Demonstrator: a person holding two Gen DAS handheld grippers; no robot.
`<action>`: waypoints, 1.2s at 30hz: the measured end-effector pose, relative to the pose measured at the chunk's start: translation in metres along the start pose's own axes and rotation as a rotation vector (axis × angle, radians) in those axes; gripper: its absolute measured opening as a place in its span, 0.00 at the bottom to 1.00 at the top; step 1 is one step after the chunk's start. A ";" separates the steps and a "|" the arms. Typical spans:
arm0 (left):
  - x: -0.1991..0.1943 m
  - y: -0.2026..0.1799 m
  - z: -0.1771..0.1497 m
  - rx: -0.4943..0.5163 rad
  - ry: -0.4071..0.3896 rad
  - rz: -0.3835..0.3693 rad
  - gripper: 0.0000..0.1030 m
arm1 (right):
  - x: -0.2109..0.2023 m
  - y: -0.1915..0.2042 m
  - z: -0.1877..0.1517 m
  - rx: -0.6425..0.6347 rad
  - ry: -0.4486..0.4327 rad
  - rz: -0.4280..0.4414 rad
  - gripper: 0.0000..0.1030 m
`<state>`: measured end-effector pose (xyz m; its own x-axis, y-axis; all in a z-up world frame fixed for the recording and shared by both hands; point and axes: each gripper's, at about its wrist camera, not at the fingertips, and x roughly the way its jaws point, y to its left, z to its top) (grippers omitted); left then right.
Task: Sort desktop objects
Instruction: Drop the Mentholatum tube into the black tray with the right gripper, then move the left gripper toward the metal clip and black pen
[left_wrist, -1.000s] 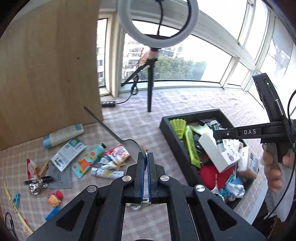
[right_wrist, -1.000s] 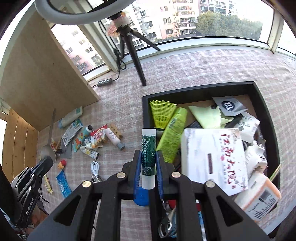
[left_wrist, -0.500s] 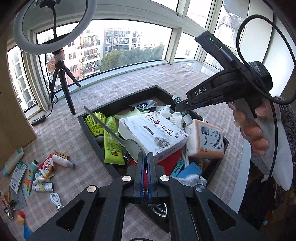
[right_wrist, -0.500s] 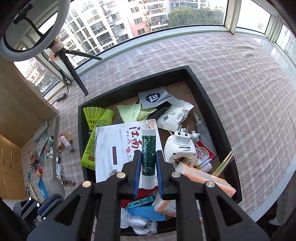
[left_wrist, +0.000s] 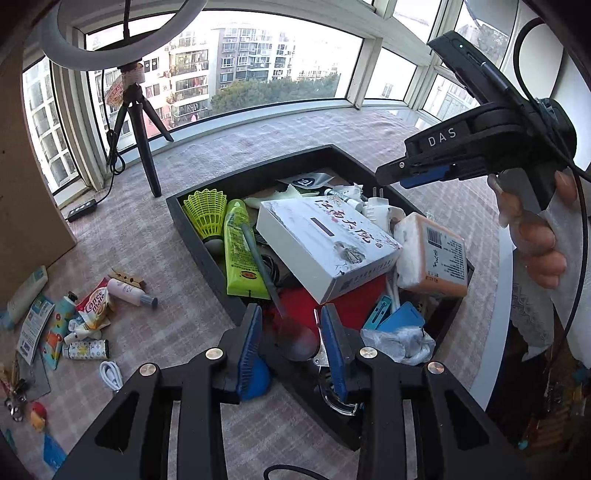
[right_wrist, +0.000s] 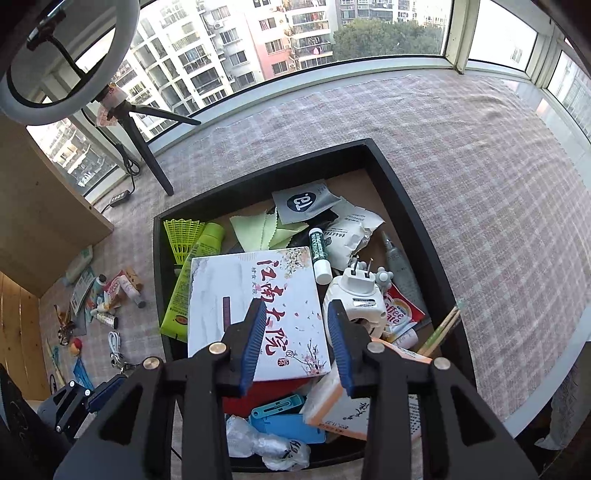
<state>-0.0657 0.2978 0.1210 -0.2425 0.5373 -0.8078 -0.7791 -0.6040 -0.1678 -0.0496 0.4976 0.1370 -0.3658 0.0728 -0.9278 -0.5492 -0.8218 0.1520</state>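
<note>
A black tray (left_wrist: 195, 236) (right_wrist: 413, 206) full of items stands on the checked tablecloth. My left gripper (left_wrist: 291, 332) is open above the tray's near corner. A long grey spoon (left_wrist: 266, 273) lies free in the tray between its fingers, leaning on a green tube (left_wrist: 238, 254). My right gripper (right_wrist: 293, 339) is open and empty above a white flowered box (right_wrist: 255, 306). A green-and-white tube (right_wrist: 317, 251) lies in the tray beside a white plug (right_wrist: 354, 299). The right gripper also shows in the left wrist view (left_wrist: 417, 177).
Several small items lie on the cloth to the left: a coffee sachet (left_wrist: 98, 304), a pink bottle (left_wrist: 129, 291), a white cable (left_wrist: 110, 373). A ring light tripod (left_wrist: 140, 144) stands behind the tray. A wooden panel (right_wrist: 44, 206) stands at the left. The table edge (right_wrist: 535, 402) runs at the right.
Both grippers have opened. The left let the spoon go into the tray; the right let the green-and-white tube go, and it now lies in the tray.
</note>
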 end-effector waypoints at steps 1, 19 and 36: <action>-0.002 0.003 -0.001 -0.003 0.002 0.007 0.31 | 0.000 0.004 -0.001 -0.007 -0.002 0.004 0.33; -0.047 0.124 -0.066 -0.236 0.055 0.255 0.31 | 0.025 0.130 -0.029 -0.271 0.042 0.106 0.33; -0.098 0.294 -0.138 -0.287 0.129 0.507 0.31 | 0.077 0.221 -0.039 -0.442 0.117 0.158 0.33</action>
<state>-0.1911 -0.0133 0.0726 -0.4576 0.0754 -0.8860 -0.3925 -0.9112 0.1252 -0.1697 0.2993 0.0860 -0.3178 -0.1160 -0.9410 -0.1122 -0.9809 0.1589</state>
